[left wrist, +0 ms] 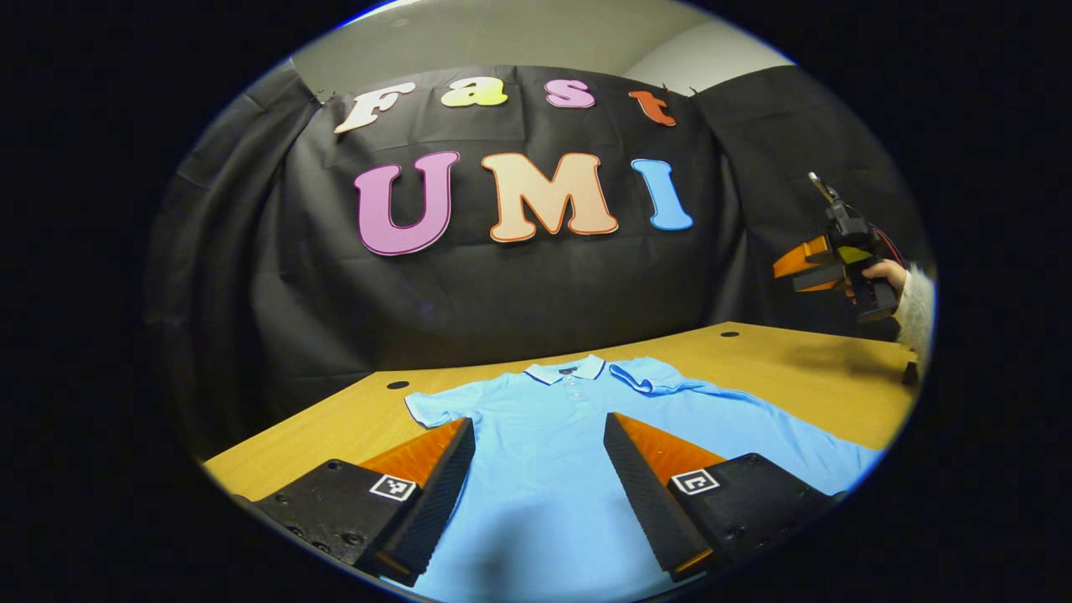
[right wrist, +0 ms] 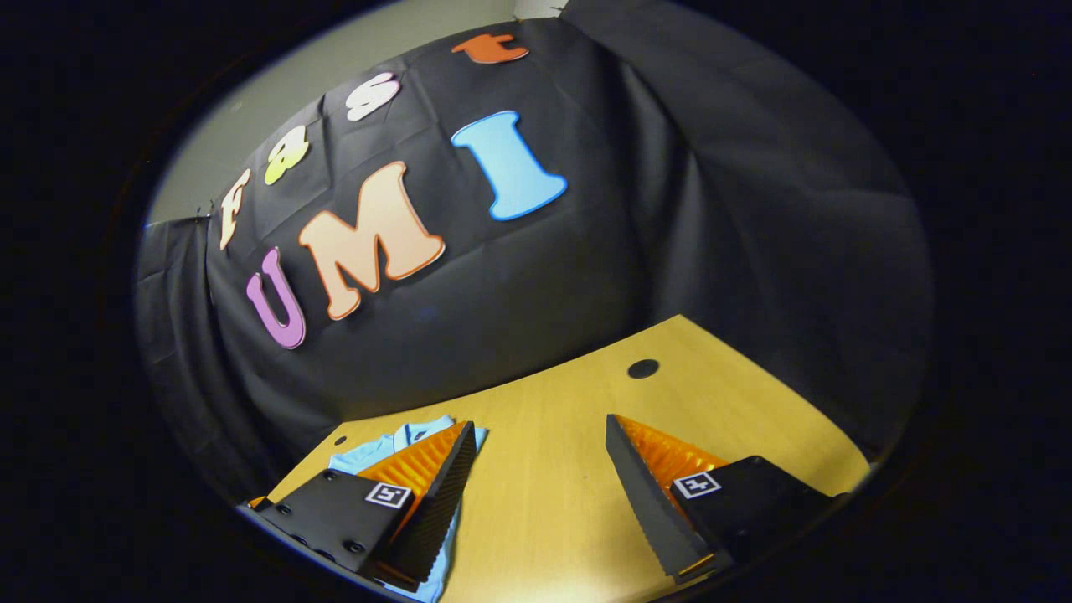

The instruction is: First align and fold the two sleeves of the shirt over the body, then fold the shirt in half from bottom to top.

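Shirt (left wrist: 544,452) lies flat on table (left wrist: 796,377); one sleeve (left wrist: 653,377) at 1 o'clock already lies folded. Both my grippers, left (left wrist: 536,486) and right (right wrist: 536,494), gape empty. I should pinch the 10 o'clock sleeve (left wrist: 431,408) at its hem.

We see the left gripper (left wrist: 538,435) with its 2 fingers spread wide, nothing between them. In the left gripper view the right gripper (left wrist: 800,268) hangs high at the far right, held by a hand (left wrist: 879,272) in a pale sleeve (left wrist: 917,310). In its own view the right gripper (right wrist: 540,435) has its fingers wide apart, gripping nothing.
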